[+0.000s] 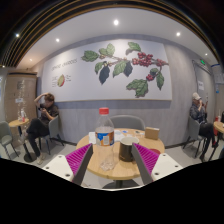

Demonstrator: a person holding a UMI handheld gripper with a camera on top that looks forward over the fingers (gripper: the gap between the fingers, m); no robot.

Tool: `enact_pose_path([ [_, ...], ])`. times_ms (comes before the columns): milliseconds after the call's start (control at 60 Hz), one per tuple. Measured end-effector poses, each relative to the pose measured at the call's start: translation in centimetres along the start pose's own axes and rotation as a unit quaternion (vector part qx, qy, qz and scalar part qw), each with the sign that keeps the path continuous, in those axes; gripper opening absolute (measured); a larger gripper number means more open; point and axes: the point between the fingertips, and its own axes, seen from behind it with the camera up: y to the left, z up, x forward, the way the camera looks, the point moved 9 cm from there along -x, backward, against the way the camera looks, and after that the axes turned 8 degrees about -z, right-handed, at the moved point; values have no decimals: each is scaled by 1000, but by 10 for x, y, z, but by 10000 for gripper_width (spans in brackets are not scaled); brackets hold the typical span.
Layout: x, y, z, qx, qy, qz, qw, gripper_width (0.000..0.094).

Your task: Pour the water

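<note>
A clear plastic water bottle with a red cap and blue label stands upright on a round wooden table. A clear empty glass stands in front of it, and a dark cup stands to the right of the glass. My gripper is open and holds nothing. Its magenta pads flank the table's near part. The glass and the dark cup rest on the table, ahead of and between the fingers, with gaps at both sides.
A small brown box sits at the table's far right. A grey chair stands behind the table. A person sits at a table to the left and another person sits to the right. A leaf mural covers the back wall.
</note>
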Motion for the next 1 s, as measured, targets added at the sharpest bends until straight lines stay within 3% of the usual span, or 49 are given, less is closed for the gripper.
enact_pose_path([
  [167, 61, 35, -4, -26, -3, -7, 1000, 839],
  [317, 115, 47, -3, -54, -15, -62, 996, 862],
  [433, 144, 50, 2, -31, -27, -73, 997, 857],
  [483, 147, 51, 0, -19, -31, -67, 997, 749],
  [517, 150, 51, -1, -10, -31, -70, 997, 517],
  [550, 153, 52, -1, 3, -39, -78, 996, 515],
  [667, 145, 51, -1, 16, -64, -83, 994, 350],
  [767, 148, 56, -4, 34, -72, -96, 992, 312],
  [900, 155, 60, 7, 164, -66, -56, 983, 312],
  [1000, 169, 73, 3, 350, -45, -15, 936, 312],
])
